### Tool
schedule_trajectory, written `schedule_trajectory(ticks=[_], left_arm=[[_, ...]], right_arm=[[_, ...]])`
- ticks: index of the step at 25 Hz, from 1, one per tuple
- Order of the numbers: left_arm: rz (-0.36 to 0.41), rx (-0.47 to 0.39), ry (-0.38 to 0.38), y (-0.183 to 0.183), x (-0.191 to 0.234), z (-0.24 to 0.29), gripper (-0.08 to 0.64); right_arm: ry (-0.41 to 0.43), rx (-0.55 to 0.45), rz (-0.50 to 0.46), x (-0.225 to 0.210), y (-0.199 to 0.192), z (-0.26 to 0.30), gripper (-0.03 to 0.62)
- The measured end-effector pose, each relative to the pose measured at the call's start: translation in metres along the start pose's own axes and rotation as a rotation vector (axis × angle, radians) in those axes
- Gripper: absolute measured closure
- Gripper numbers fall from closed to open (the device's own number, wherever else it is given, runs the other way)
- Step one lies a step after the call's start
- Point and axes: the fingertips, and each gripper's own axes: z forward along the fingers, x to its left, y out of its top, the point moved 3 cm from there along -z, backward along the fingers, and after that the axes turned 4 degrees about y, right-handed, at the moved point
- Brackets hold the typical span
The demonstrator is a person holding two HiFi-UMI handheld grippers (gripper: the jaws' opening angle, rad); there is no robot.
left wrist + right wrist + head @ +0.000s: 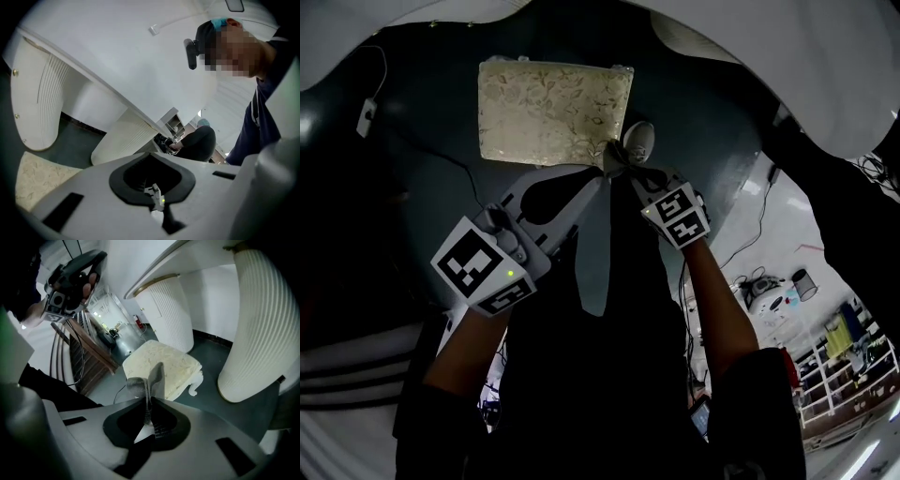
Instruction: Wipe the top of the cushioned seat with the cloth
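Dark teal floor (431,112) is lying under everything, w/ ribbed white pedestals (262,333) standing round it. Right gripper (622,161) is pinching a grey cloth (612,155) btwn its jaws. In the right gripper view the fabric is poking up past the tips as a crumpled, mesh-textured fold w/ one flap standing upright. In the head view the cloth is sitting at the near right corner of the cushioned seat (553,112); can't tell if it's touching the top. Left gripper (592,184) is hovering just beside the right one, jaws pressed together w/ nothing btwn them. It's pointing toward the seat's near edge but staying apart from it. Its marker cube (483,267) is showing black-and-white square patterns, w/ a small green light glowing beside it.

Seat is rectangular and cream, w/ a faint leafy pattern over a padded top. One white curved leg (196,386) is showing under a corner. Its long axis is running left-right across the head view, w/ a long edge facing the person. It's standing on the floor, w/ bare floor showing btwn it and the pedestals.
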Motion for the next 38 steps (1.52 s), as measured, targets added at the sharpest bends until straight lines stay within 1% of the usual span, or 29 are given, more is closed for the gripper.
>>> schedule_trajectory(ticks=[4, 6, 13, 18, 23, 31, 35, 38], left_arm=[[0.038, -0.042, 0.012, 0.027, -0.013, -0.021, 0.554], [0.058, -0.063, 0.018, 0.04, -0.02, -0.036, 0.554], [0.139, -0.149, 0.041, 0.094, -0.037, -0.091, 0.554], [0.198, -0.209, 0.042, 0.135, -0.061, -0.121, 0.554], [0.253, -0.266, 0.038, 0.166, -0.077, -0.158, 0.554], [0.336, -0.35, 0.035, 0.203, -0.124, -0.2, 0.554], [0.393, -0.405, 0.03, 0.222, -0.145, -0.212, 0.554], [0.407, -0.425, 0.028, 0.225, -0.163, -0.221, 0.554]], right_arm=[[-0.032, -0.103, 0.013, 0.005, 0.043, -0.038, 0.561], [-0.044, -0.146, -0.007, 0.015, 0.068, -0.057, 0.561], [-0.089, -0.259, -0.166, 0.06, 0.165, -0.118, 0.561], [-0.11, -0.33, -0.254, 0.096, 0.217, -0.163, 0.561], [-0.127, -0.413, -0.32, 0.138, 0.268, -0.199, 0.561], [-0.189, -0.549, -0.431, 0.193, 0.325, -0.28, 0.561], [-0.212, -0.638, -0.479, 0.216, 0.348, -0.316, 0.561], [-0.214, -0.681, -0.506, 0.241, 0.355, -0.337, 0.561]])
